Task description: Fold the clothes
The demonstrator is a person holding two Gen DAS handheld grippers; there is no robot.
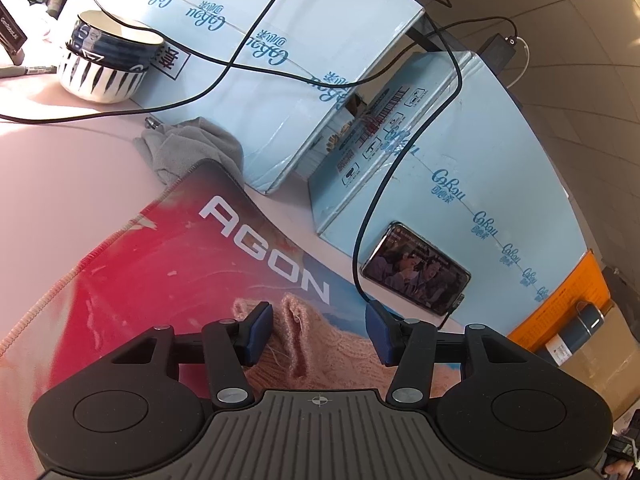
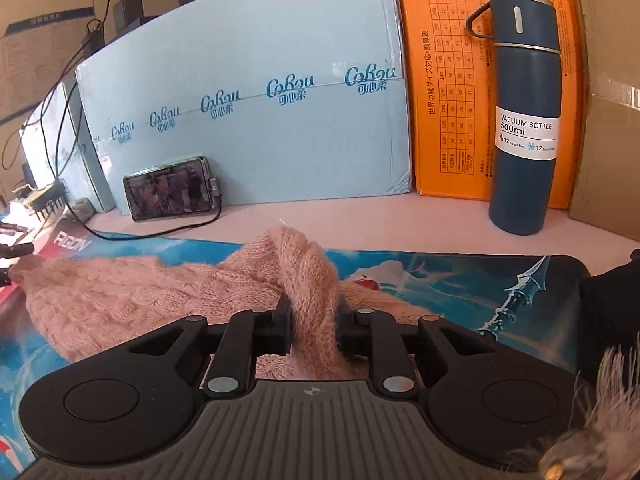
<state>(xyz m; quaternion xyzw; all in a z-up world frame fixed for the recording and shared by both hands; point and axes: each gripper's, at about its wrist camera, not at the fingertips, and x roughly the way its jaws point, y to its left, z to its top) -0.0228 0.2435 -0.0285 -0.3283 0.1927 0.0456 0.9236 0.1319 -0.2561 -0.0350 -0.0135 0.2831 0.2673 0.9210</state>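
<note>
Knitwear first: the pink fuzzy sweater (image 2: 120, 300) is lying bunched up on the AGON mouse mat (image 1: 256, 240) on the desk (image 2: 400, 216), spread mostly across the mat's blue half. My right hand-held gripper (image 2: 314, 320) is pinching a raised ridge of the knit between its pads, so that side is clamped on fabric and tenting it up a bit. My left hand-held gripper (image 1: 318, 334) is sitting with its blue pads (image 1: 256, 330) wide apart, hovering right over an edge of the same sweater with a fold of knit between them but not squeezed. So I'm guessing I'm at the "get both corners" stage of the fold, with one side grabbed and the other lined up. Next move is probably going to need the left one closing on that edge, then both lifting together so the thing flattens out instead of dragging. I can't tell which part of the garment I'm actually holding, it's all one lumpy pile. Stuff to watch: a phone (image 2: 172, 188) is leaning on the light blue boxes (image 2: 248, 120) with its black cable (image 2: 160, 232) running near the mat, and a blue vacuum bottle (image 2: 524, 120) is standing off to the right. Stacked bowls (image 1: 106, 60) and a grey cloth (image 1: 196, 148) are further out on the left.
</note>
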